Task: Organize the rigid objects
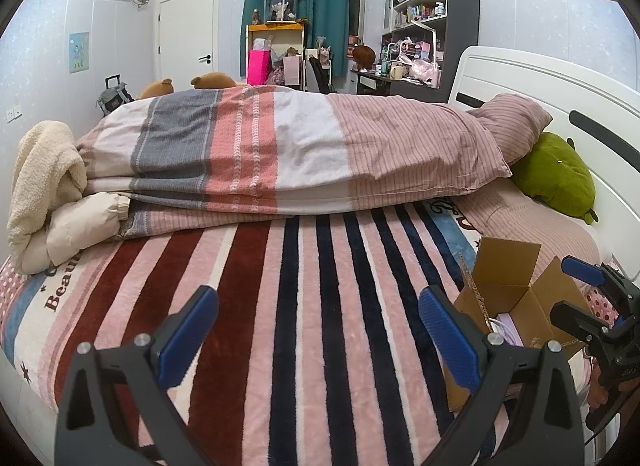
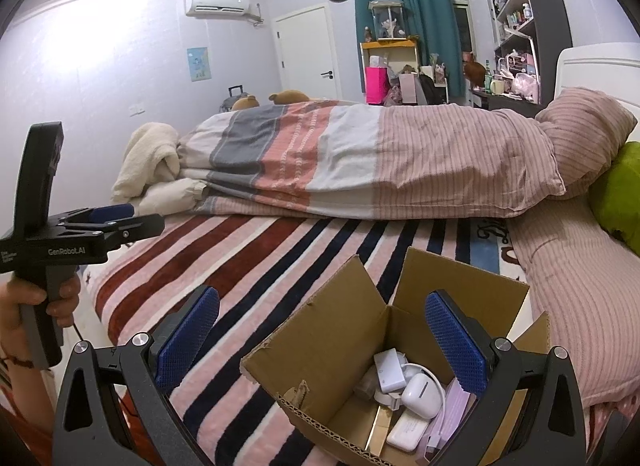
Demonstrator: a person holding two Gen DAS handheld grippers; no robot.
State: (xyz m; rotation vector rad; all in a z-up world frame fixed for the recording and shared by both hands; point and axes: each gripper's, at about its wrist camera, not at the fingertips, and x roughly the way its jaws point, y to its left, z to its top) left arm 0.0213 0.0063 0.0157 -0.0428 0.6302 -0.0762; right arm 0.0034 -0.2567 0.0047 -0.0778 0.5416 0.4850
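An open cardboard box (image 2: 464, 286) stands on the striped blanket (image 2: 256, 250) near the bed's front right. Inside lie a white earbud case (image 2: 420, 390), a white adapter (image 2: 390, 372), a white power bank (image 2: 404, 430), a pink flat item (image 2: 454, 406) and a gold box (image 2: 380, 426). My right gripper (image 2: 322, 340) hovers open over the box, holding nothing. My left gripper (image 1: 320, 336) is open and empty above the blanket, left of the box (image 1: 508, 266). A hand (image 2: 44, 302) holds it.
A folded quilt (image 1: 280, 145) runs across the far half of the bed. A cream jacket (image 1: 44, 193) sits at its left end, with a striped pillow (image 1: 516, 121) and a green plush (image 1: 556, 173) by the white headboard (image 1: 532, 81). The right gripper (image 1: 596, 294) shows beside the box.
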